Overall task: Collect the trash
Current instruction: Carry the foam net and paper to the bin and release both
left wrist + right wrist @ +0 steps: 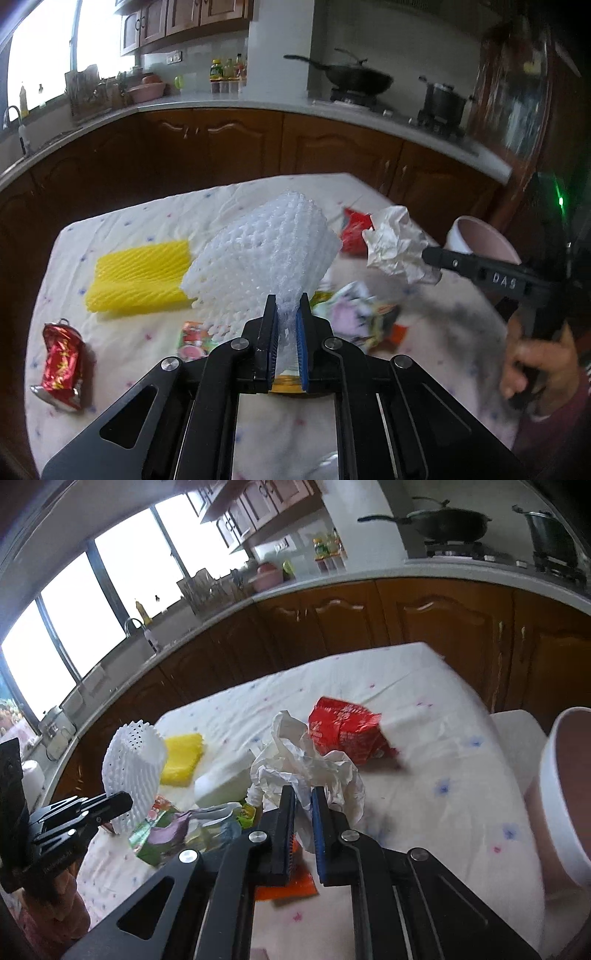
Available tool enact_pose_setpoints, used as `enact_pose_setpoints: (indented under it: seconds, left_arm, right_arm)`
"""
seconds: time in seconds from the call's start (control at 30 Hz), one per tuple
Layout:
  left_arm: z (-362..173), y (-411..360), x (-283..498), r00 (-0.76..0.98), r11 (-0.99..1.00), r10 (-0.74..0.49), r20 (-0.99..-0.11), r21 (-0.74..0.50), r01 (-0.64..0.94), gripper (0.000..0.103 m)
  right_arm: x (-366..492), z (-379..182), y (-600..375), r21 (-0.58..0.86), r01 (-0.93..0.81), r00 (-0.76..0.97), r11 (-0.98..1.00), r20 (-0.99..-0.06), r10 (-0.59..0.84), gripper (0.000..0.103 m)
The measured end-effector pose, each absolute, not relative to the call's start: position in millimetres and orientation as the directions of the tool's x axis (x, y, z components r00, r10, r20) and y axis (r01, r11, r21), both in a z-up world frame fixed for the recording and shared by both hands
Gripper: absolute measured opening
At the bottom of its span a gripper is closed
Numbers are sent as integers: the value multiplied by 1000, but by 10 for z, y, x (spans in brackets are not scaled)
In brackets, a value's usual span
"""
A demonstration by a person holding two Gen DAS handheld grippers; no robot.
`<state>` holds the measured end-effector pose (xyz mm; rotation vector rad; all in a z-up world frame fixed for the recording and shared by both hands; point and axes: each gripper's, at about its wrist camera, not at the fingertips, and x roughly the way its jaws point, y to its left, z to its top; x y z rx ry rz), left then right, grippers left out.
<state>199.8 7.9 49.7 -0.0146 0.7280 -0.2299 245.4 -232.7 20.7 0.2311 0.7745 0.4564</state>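
Left wrist view: left gripper (288, 314) pinches the white foam net sleeve (258, 254); right gripper (303, 805) clamps the crumpled white paper (306, 768), both lifted left of the pink bin (569, 794). Keep both grips firm and carry each over the bin's rim before letting go.

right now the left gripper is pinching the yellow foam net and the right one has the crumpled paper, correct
Not quite. The left gripper is pinching the white foam net; the yellow foam net lies on the tablecloth, as the left wrist view shows. The right gripper does have the crumpled paper.
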Motion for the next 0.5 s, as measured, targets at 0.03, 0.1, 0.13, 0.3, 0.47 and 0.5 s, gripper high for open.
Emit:
enact_pose_setpoints:
  seconds: [0.03, 0.1, 0.13, 0.3, 0.47, 0.5]
  left_arm:
    - [522, 52, 1982, 724, 973, -225, -652, -109, 204, 8]
    - [550, 1, 1958, 718, 966, -256, -647, -143, 215, 8]
    - [562, -41, 1946, 717, 964, -263, -646, -151, 218, 8]
    - [641, -287, 1861, 708, 951, -305, -637, -174, 254, 8]
    - [720, -580, 1798, 695, 934, -351, -627, -187, 304, 8]
    - [725, -642, 1792, 691, 931, -359, -627, -188, 314, 8]
  right_arm:
    - [2411, 239, -2386, 366, -306, 632, 879, -612, 475, 9]
    - [2355, 289, -2476, 371, -296, 643, 880, -604, 471, 9]
    - [2326, 308, -2508, 371, -293, 648, 881, -601, 468, 9]
    - [2133, 403, -2792, 366, -261, 679, 893, -588, 439, 9]
    - [1924, 474, -3058, 365, -224, 711, 904, -573, 408, 9]
    - [1883, 485, -3133, 368, -214, 717, 905, -570, 402, 9]
